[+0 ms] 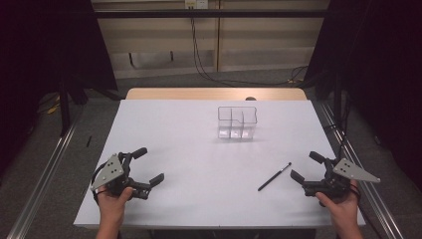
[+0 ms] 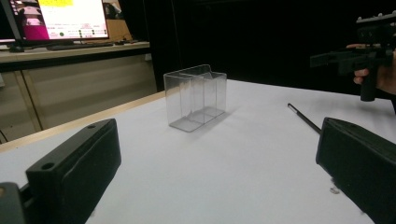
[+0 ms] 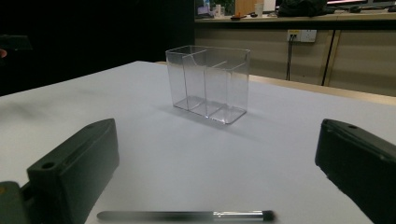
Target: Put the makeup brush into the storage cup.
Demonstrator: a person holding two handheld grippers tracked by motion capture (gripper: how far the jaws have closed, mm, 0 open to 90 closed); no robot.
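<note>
The left gripper (image 1: 148, 167) rests wide open and empty at the table's (image 1: 169, 129) seven o'clock, the clear box (image 1: 237, 122) stands near twelve, and the brush (image 1: 274, 177) lies at nine o'clock of the open, empty right gripper (image 1: 306, 167), just beside it.

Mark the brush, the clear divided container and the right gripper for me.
brush (image 1: 274, 177): high view, middle of its thin black handle.
clear divided container (image 3: 208, 84): right gripper view, front wall.
right gripper (image 1: 303, 167): high view, midway between its open jaws.
</note>
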